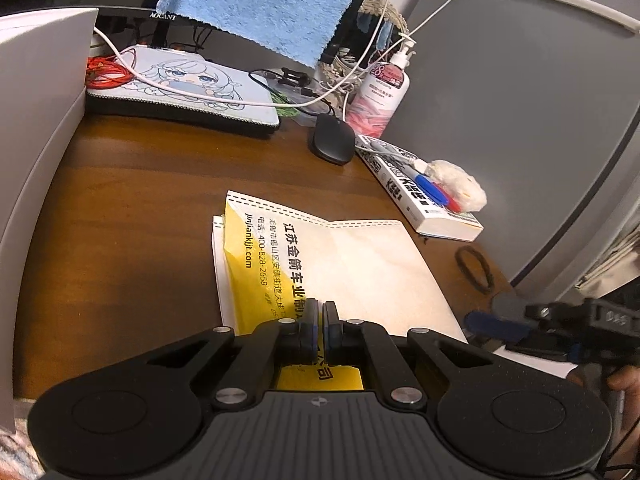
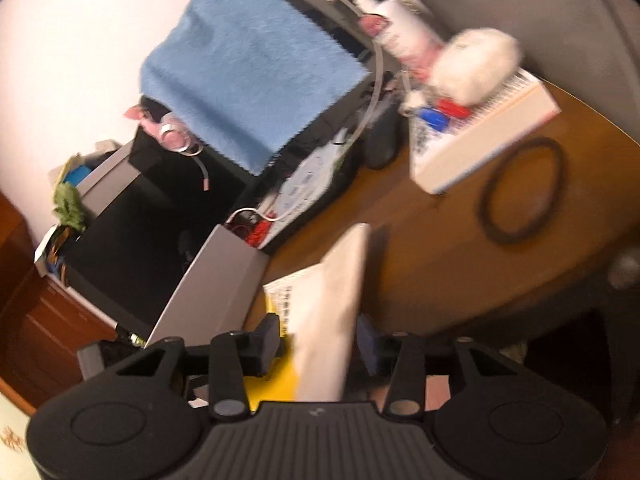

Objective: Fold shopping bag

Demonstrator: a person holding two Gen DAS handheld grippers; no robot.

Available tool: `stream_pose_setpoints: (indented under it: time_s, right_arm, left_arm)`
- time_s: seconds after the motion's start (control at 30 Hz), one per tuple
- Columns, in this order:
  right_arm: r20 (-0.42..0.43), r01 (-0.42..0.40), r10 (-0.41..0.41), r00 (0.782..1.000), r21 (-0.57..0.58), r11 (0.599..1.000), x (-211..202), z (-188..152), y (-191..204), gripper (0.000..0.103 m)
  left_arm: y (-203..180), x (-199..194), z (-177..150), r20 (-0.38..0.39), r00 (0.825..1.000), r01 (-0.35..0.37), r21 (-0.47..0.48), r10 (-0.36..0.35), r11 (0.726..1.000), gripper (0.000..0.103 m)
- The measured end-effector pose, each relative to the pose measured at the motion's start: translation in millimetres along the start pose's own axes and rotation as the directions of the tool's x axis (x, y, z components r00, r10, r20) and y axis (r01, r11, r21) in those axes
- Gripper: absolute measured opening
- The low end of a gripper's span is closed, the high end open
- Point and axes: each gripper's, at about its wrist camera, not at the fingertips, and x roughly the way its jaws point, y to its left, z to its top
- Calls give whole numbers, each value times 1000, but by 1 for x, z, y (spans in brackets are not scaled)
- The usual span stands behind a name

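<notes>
The folded shopping bag (image 1: pixel 344 264), cream with a yellow panel and black print, lies flat on the brown desk (image 1: pixel 132 216). My left gripper (image 1: pixel 320 322) is shut, its tips pressing on the bag's near middle. In the left wrist view my right gripper (image 1: pixel 496 322) sits at the bag's right near corner. In the blurred right wrist view my right gripper (image 2: pixel 320 344) stands open, with a raised cream flap of the bag (image 2: pixel 340 300) between its fingers.
A black mouse (image 1: pixel 332 140), a book (image 1: pixel 420 192) with pens and a white wad, a lotion bottle (image 1: pixel 384 92), a printed pouch (image 1: pixel 184 88), a blue towel (image 1: pixel 264 4) and a hair tie (image 1: pixel 474 268) ring the bag. A white panel (image 1: pixel 36 128) stands left.
</notes>
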Motion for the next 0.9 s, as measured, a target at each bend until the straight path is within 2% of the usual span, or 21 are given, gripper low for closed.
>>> stream_pose_setpoints:
  time_s: [0.2,0.23,0.27,0.33,0.47,0.53,0.6,0.73,0.83,0.9]
  right_arm:
    - [-42,-19,20,999,41,999,8,-10,-12,40]
    - [-46,-29,31,998,35,999,10,-10,-9,38]
    - [-50,-41,42,998,30,999,13,-10,-6,30]
    - [-49,-63,64,997,19,998,16,-8,-1,26]
    - [-67,-81,81,994,-8,997,29,2,7,26]
    - [-71,-44,41,997,-39,998,39,6,12,26]
    - [-59,10,-15,998,-91,996,48,8,19,10]
    - [-34,59,-66,997,-168,984,53,8,33,8]
    - [-20,88,-94,995,-192,977,51,11,37,8]
    - [-10,98,-102,995,-186,978,45,14,34,8]
  left_arm:
    - [2,-2,-1,-6,1000,14,-25,-14,1000,4]
    - [2,-2,-1,-5,1000,14,-25,-14,1000,4]
    - [3,-2,-1,-4,1000,14,-26,-14,1000,4]
    - [3,-2,-2,-2,1000,15,-25,-15,1000,4]
    - [3,-2,-2,0,1000,21,-23,-21,1000,4]
    - [4,-2,-2,-1,1000,27,-25,-27,999,4]
    - [6,-2,-2,-1,1000,31,-31,-31,999,4]
    - [6,-8,0,31,999,23,-55,-21,998,5]
    - [-1,-26,2,98,994,-40,-27,43,999,14]
    - [-2,-36,4,120,991,-54,-37,58,998,25]
